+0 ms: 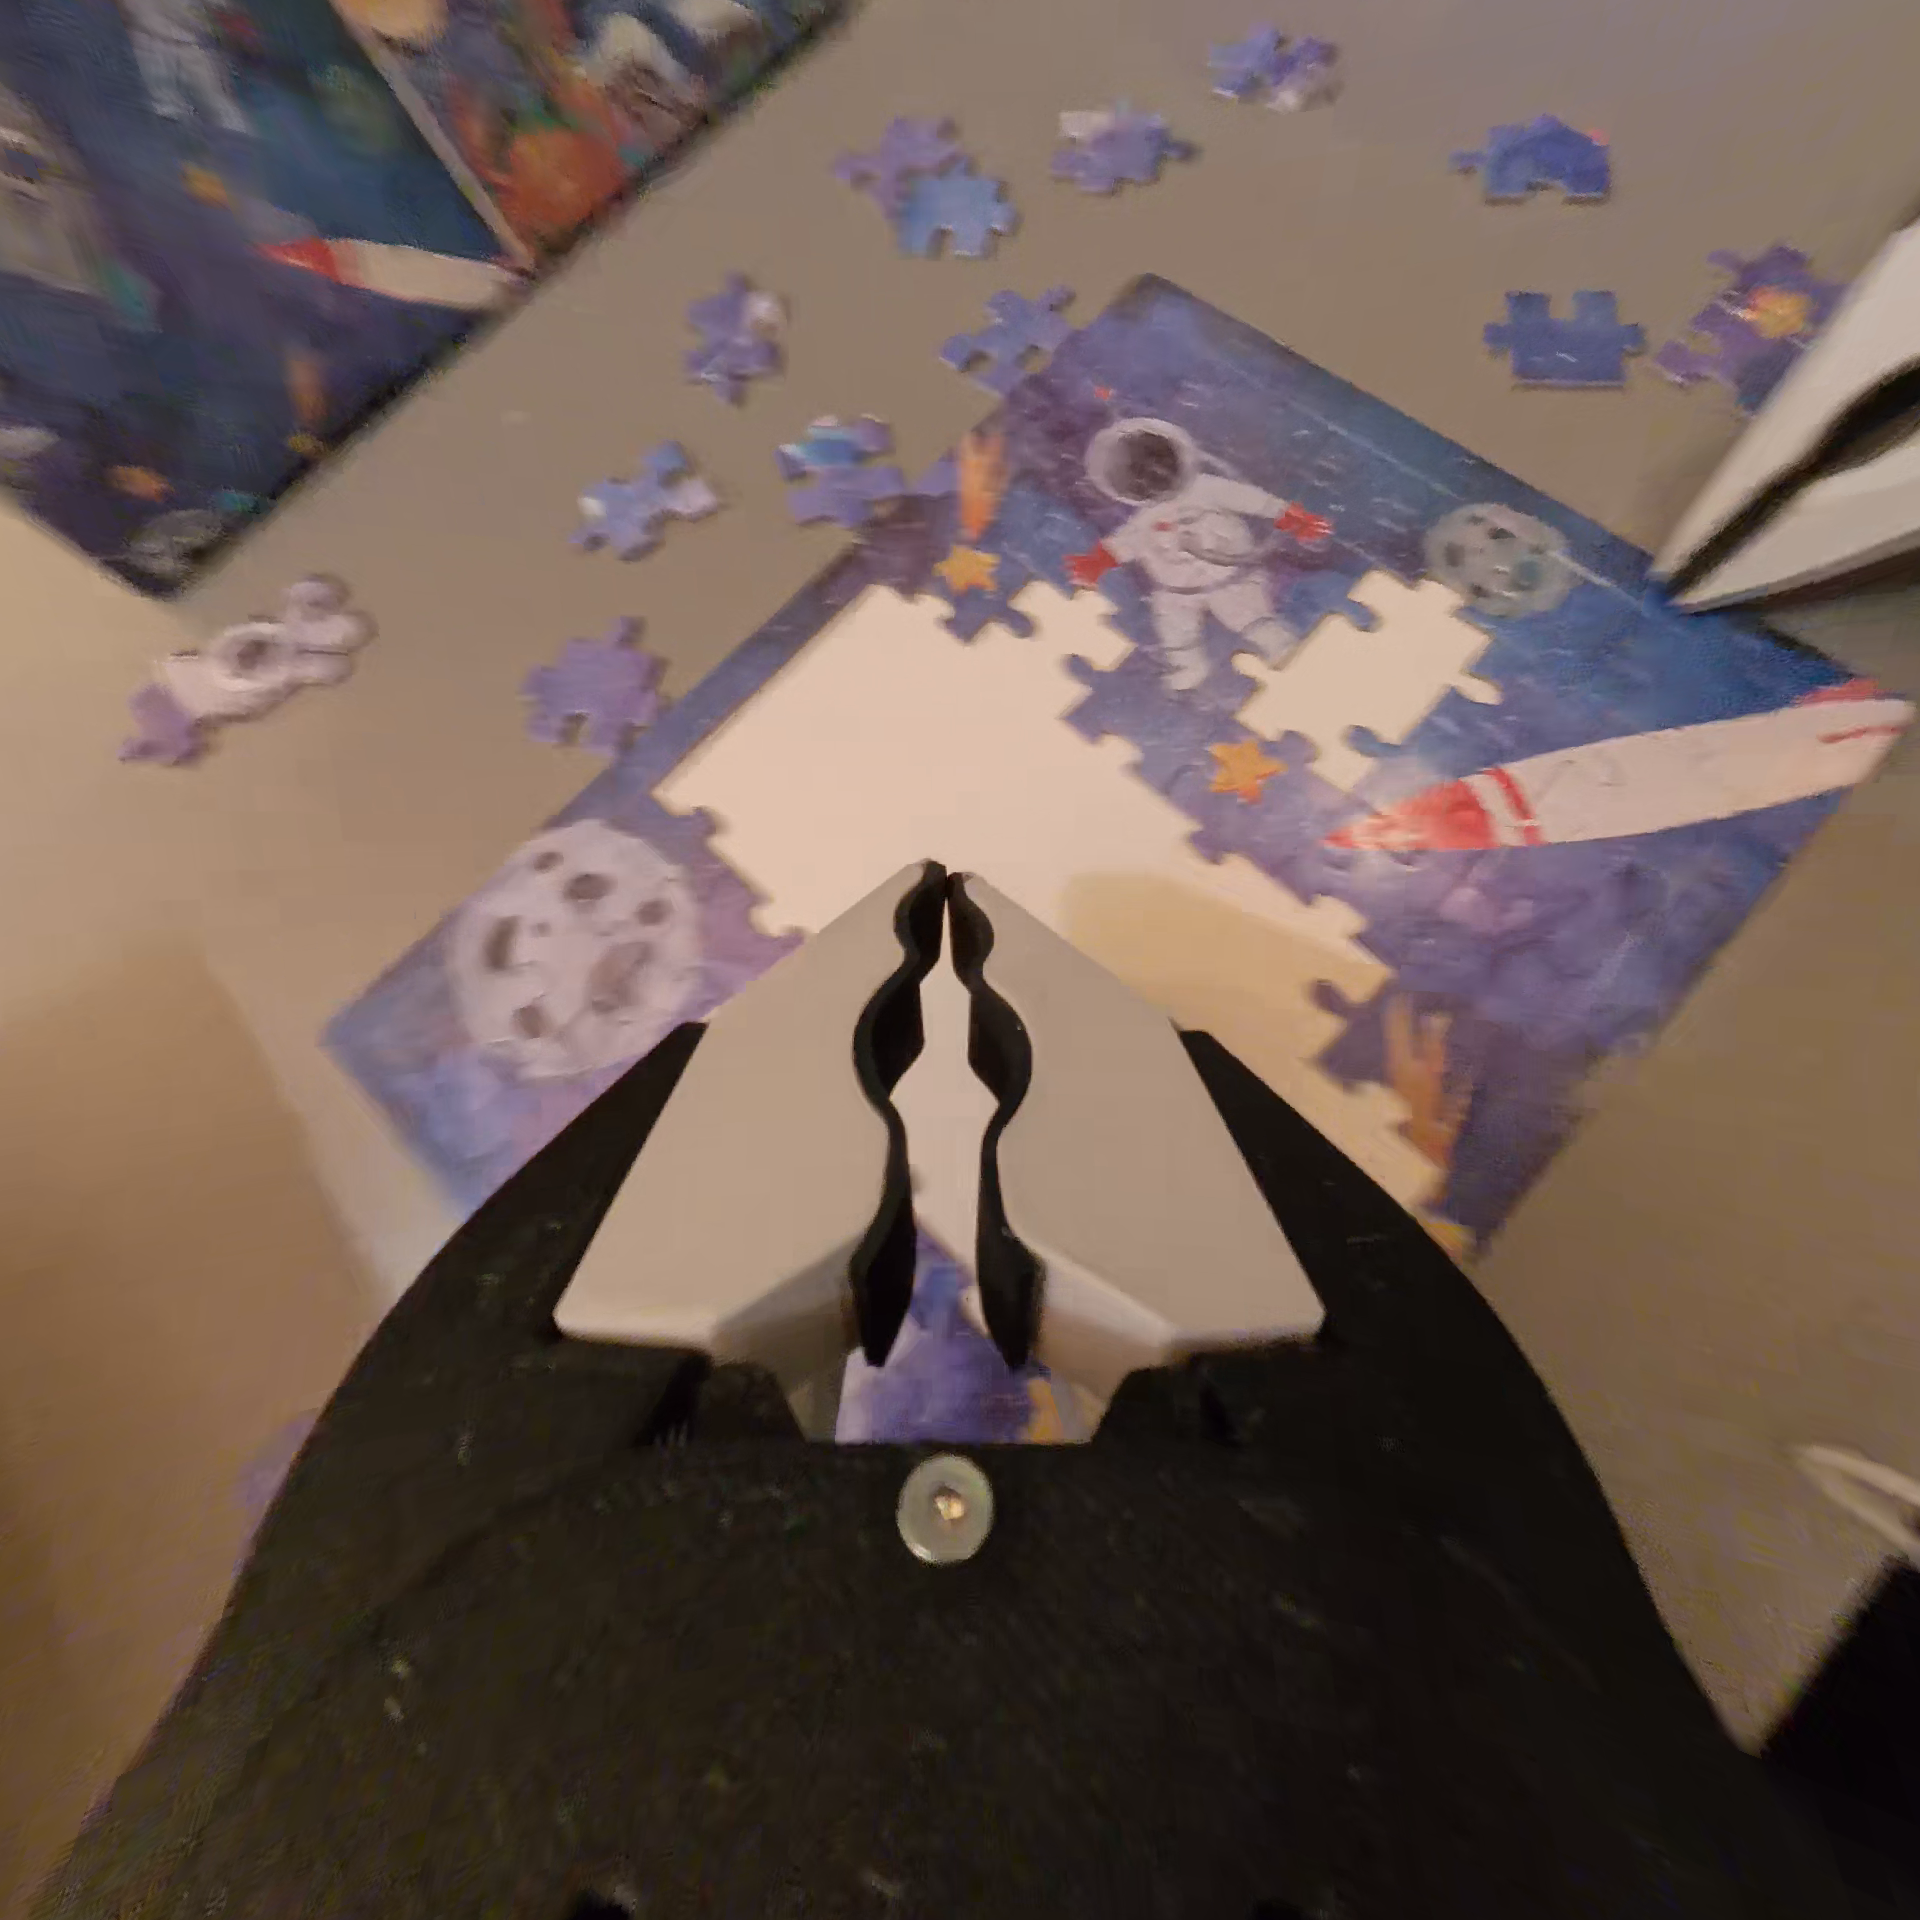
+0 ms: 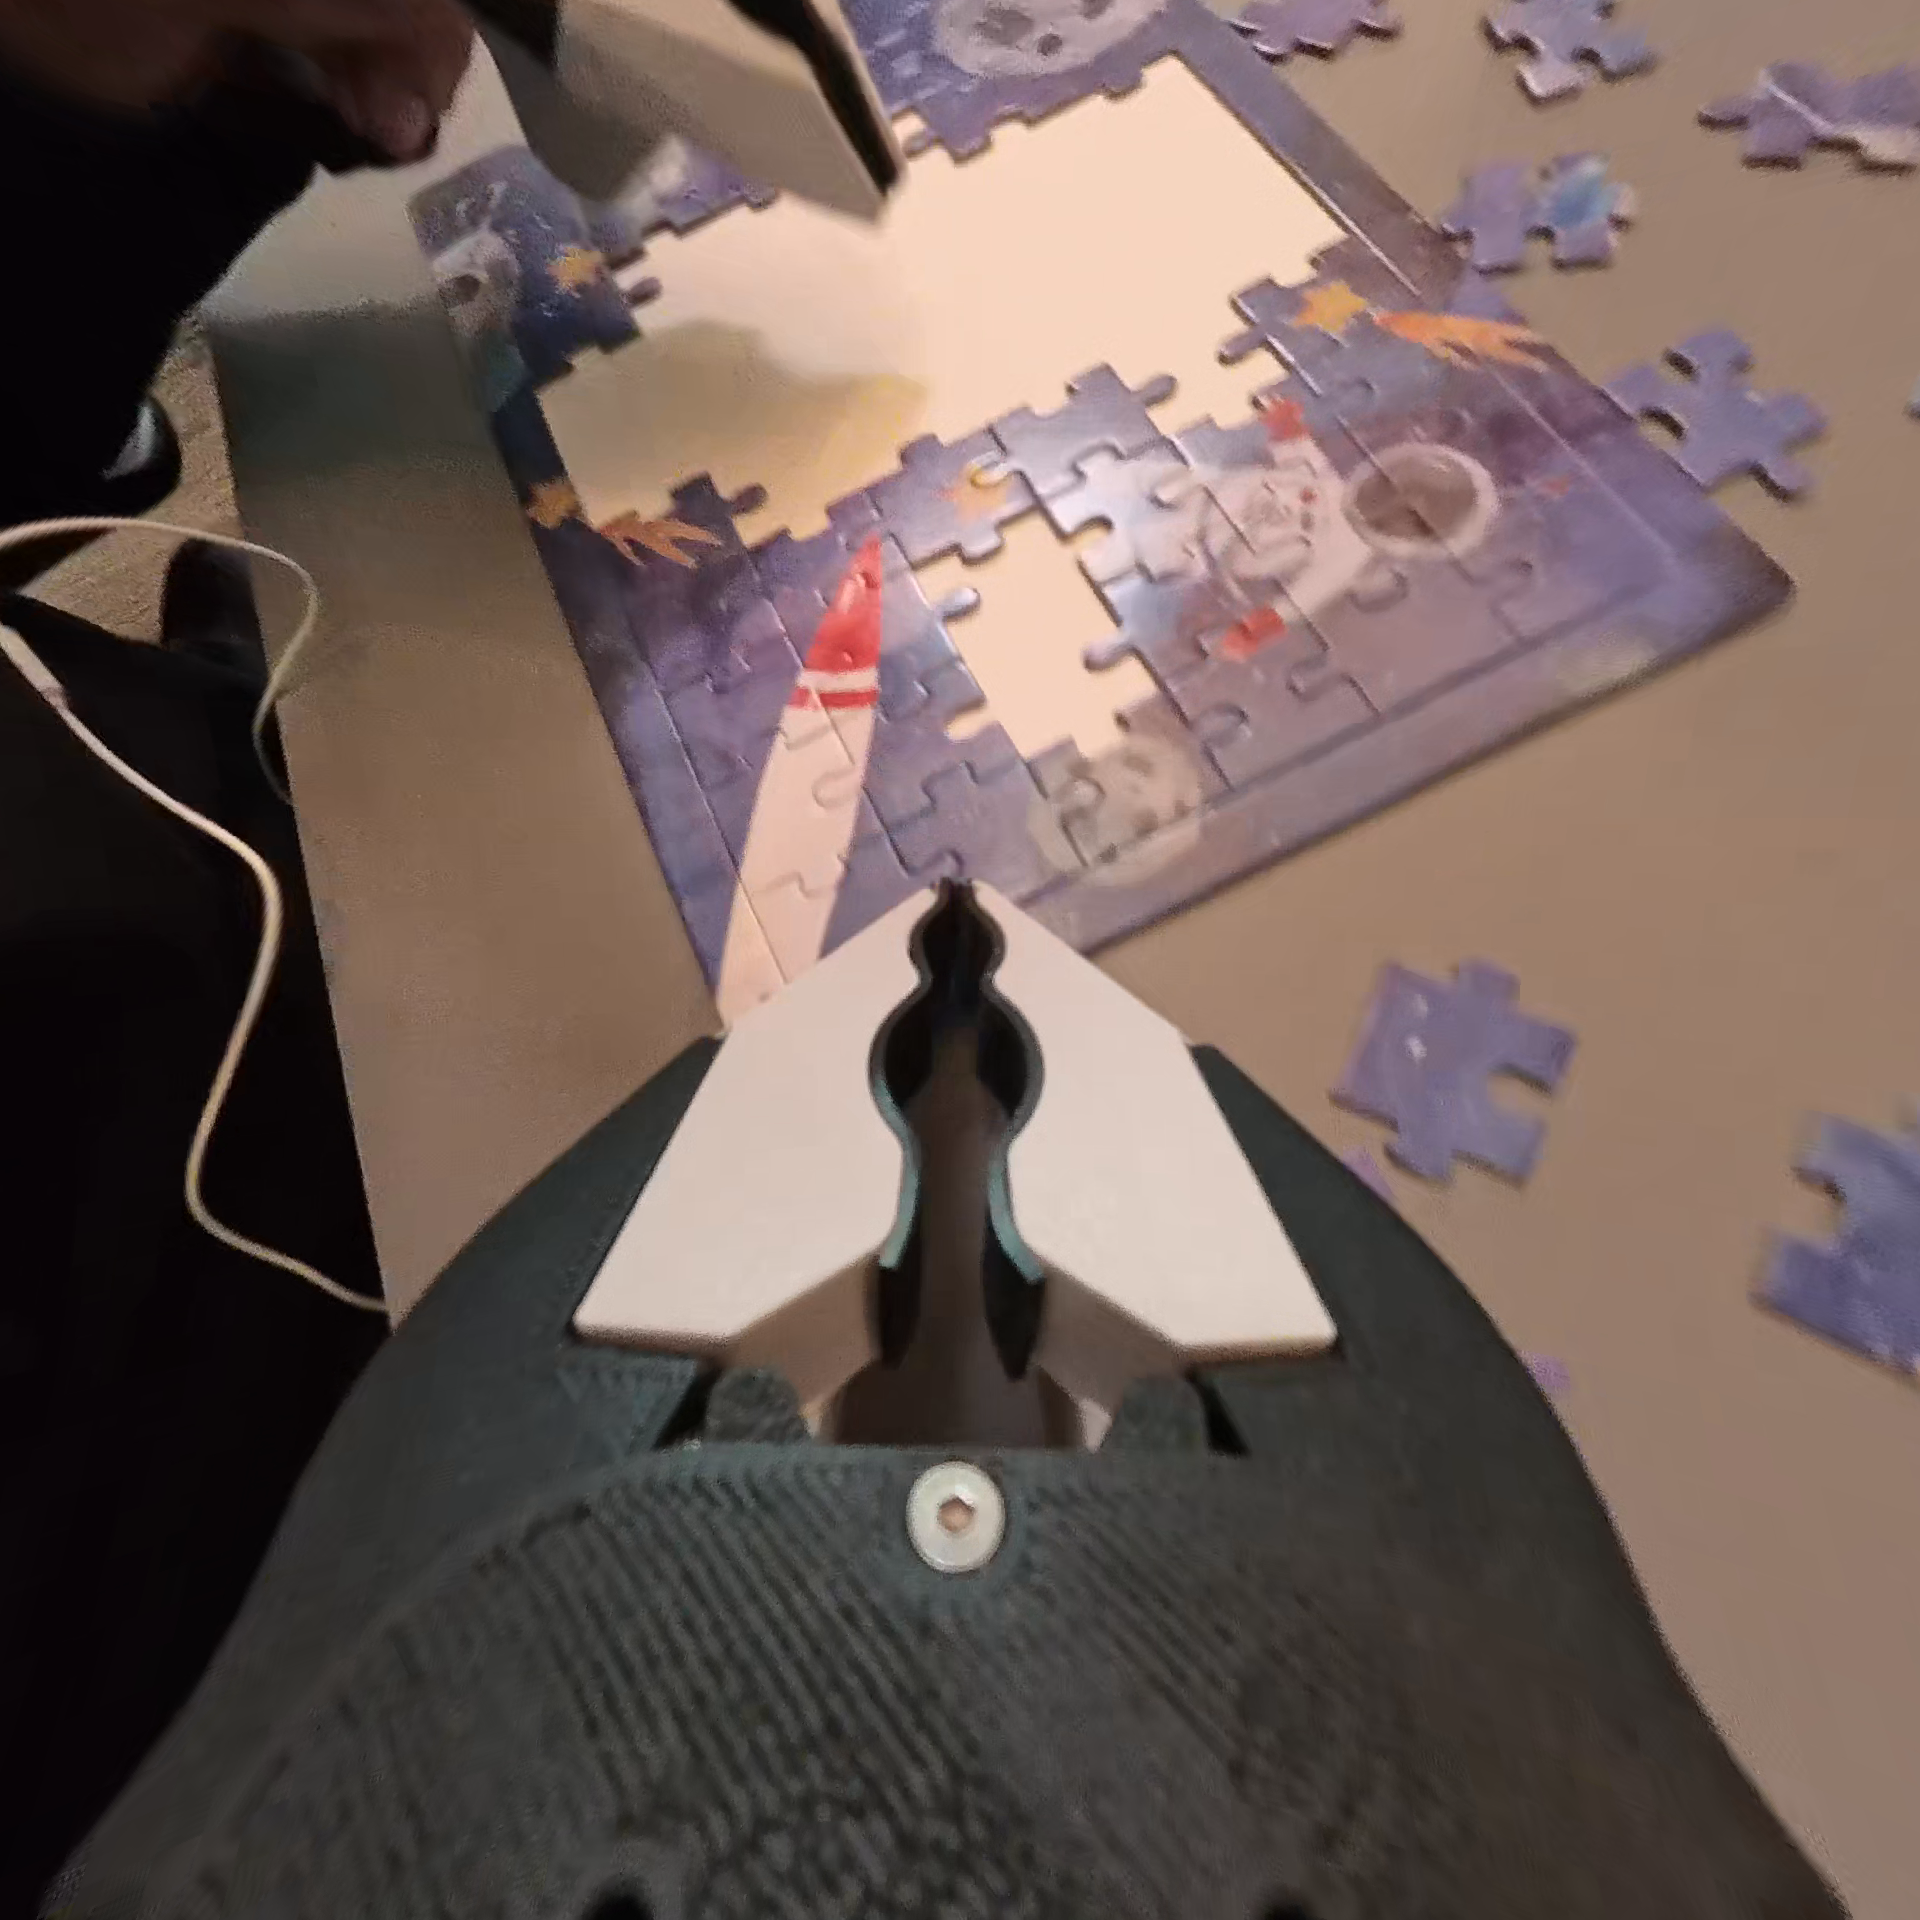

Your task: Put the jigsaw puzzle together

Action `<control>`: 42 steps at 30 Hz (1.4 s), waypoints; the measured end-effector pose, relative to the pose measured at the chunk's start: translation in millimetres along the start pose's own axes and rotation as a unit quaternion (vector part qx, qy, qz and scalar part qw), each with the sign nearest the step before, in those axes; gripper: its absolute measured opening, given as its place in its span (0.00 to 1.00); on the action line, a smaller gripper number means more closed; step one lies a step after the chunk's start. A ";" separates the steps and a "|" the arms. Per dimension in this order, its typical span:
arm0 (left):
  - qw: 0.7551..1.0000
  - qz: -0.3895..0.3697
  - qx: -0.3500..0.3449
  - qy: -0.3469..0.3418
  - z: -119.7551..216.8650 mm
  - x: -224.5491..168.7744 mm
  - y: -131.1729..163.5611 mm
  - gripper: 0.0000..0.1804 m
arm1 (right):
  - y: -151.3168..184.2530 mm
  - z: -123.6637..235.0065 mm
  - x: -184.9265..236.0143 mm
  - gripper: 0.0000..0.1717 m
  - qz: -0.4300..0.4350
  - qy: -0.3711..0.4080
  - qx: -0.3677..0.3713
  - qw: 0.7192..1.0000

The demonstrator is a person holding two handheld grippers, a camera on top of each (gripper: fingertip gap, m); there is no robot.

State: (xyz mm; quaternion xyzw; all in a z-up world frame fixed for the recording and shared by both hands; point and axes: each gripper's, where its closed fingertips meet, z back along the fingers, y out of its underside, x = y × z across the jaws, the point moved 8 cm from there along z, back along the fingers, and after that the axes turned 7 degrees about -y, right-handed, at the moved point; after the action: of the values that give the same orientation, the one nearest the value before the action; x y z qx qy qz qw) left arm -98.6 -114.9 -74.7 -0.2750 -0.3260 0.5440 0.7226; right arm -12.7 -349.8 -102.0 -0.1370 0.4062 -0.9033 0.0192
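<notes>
Two hand-held grippers over a half-built space jigsaw. We see the left gripper [image 1: 948, 873] with its fingers clenched on nothing, poised above the bare white gap in the jigsaw [image 1: 1507, 935]. The right gripper [image 2: 957, 891], likewise clenched and empty, sits at the jigsaw's near border, just beyond the rocket picture [image 2: 821, 748]. Loose pieces [image 1: 951, 213] lie scattered on the desk [image 1: 260, 935] well beyond the left fingers and to the right of the right fingers [image 2: 1449, 1070]. We judge them light, thin, stiff card, lying flat, best pinched by an edge. A printed box lid [image 1: 208, 260] lies far left; a white cable [image 2: 244, 883] trails at the desk's edge.
</notes>
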 end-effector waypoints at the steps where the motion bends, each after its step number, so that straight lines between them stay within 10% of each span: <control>1: 0.999 -0.004 -0.020 -0.029 3.1 12.1 1.1 0.00 | 3.8 6.3 -1.5 0.00 -0.005 0.012 -0.001 1.000; 11: 0.989 0.027 -0.070 -0.125 32.3 103.5 36.2 0.00 | -37.5 74.5 -33.5 0.00 0.016 0.105 -0.265 0.958; 15: 0.985 0.034 -0.081 -0.148 41.9 111.9 55.8 0.00 | -30.5 69.2 -57.7 0.00 0.062 0.230 -0.236 0.942; 29: 0.986 -0.003 -0.074 -0.152 36.5 107.3 65.4 0.00 | -10.1 85.2 -59.2 0.00 -0.008 0.180 -0.292 0.939; 42: 0.992 0.027 -0.102 -0.074 40.7 97.1 60.9 0.00 | -21.1 16.9 -20.0 0.00 0.133 0.151 -0.111 0.973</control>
State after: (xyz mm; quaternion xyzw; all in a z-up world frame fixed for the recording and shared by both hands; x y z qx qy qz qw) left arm -147.9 -3.7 -77.9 -0.3147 -0.4245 0.5464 0.6497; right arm 12.6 -345.1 -80.4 0.0551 0.5167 -0.8522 0.0620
